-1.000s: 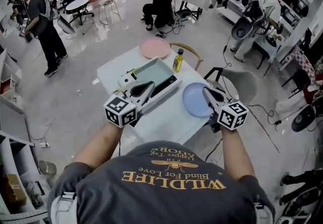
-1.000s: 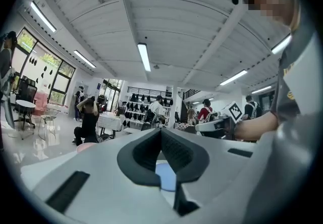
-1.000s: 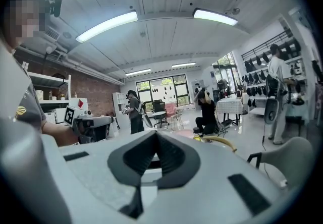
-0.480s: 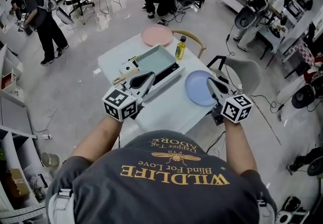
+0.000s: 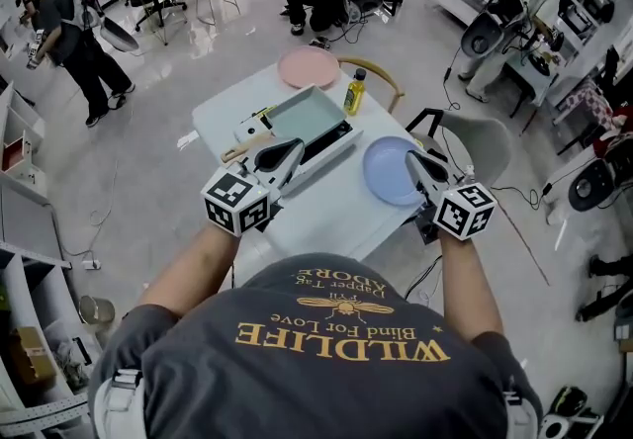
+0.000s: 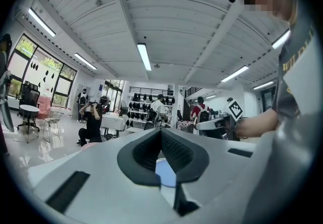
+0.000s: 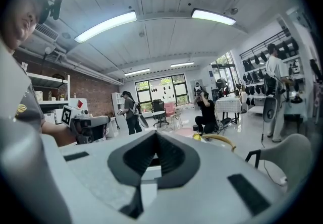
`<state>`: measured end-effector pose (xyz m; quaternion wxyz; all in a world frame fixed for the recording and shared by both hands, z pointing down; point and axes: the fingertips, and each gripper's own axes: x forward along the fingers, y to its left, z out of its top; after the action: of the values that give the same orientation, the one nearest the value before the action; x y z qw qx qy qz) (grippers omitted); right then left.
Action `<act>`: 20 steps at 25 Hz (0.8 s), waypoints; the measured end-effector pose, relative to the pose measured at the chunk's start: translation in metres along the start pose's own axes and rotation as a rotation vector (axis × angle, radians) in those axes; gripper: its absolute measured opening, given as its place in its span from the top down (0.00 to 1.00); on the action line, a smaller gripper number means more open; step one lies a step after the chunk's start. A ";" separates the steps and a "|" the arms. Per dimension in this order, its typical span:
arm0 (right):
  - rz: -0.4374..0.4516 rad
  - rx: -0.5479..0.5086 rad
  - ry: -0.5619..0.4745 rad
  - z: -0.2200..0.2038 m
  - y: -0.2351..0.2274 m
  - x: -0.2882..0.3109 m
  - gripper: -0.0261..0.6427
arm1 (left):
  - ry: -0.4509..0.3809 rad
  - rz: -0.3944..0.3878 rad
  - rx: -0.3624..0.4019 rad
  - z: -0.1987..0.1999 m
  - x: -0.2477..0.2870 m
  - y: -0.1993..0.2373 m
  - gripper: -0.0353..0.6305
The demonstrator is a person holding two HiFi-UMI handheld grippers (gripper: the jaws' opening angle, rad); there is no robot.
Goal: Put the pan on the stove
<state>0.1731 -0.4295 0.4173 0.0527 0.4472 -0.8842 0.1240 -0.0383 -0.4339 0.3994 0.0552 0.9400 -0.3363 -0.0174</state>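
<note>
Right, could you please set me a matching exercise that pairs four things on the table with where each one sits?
Things:
1. pink plate
2. blue plate
3. yellow bottle
4. pale green pan

Places:
a. by the tip of the right gripper
b. at the far edge of the table
c. just ahead of the left gripper
d. between the two plates

Pairs: 1-b, 2-a, 3-d, 4-c

The white table (image 5: pixel 331 218) bears a pink plate (image 5: pixel 306 68), a blue plate (image 5: pixel 389 170), a yellow bottle (image 5: pixel 352 94) and a stove (image 5: pixel 328 144).
</note>
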 end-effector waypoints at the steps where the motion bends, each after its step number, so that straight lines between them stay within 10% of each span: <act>1: 0.003 -0.002 0.002 0.000 0.001 0.000 0.96 | 0.000 0.000 0.001 0.000 0.000 0.000 0.95; 20: 0.002 -0.014 0.011 0.000 -0.003 -0.002 0.96 | 0.002 -0.007 0.005 0.002 0.008 -0.006 0.95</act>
<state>0.1769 -0.4300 0.4171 0.0607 0.4453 -0.8851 0.1206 -0.0288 -0.4342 0.3965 0.0530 0.9413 -0.3329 -0.0158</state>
